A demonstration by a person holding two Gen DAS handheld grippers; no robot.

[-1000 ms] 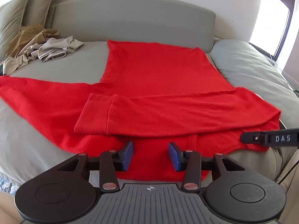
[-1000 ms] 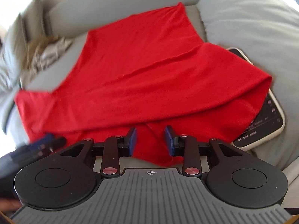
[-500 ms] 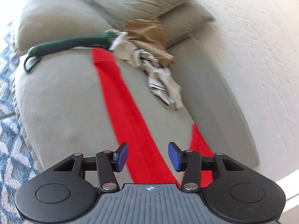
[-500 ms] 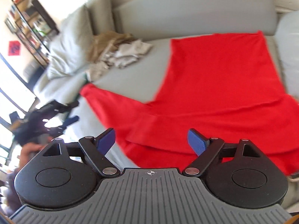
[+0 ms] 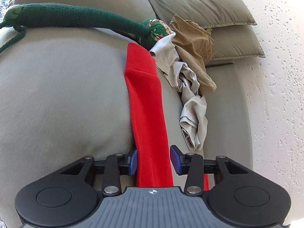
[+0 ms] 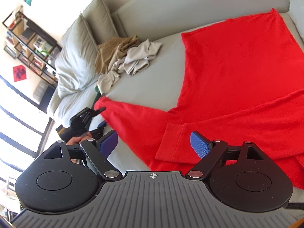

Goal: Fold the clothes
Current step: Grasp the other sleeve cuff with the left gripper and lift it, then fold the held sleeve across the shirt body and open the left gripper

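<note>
L gripper [image 5: 153, 159] part-open astride red sleeve [image 5: 146, 102]; R gripper [image 6: 154, 144] wide, empty.

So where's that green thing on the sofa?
In the left wrist view the green strap lies across the sofa at top left, its end beside the red sleeve's cuff and crumpled beige clothes.

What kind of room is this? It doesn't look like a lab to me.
Most likely a home living room: a grey sofa with loose cushions, a bookshelf against the wall, and a red sweater spread on the seat beside a pile of crumpled clothes.
</note>
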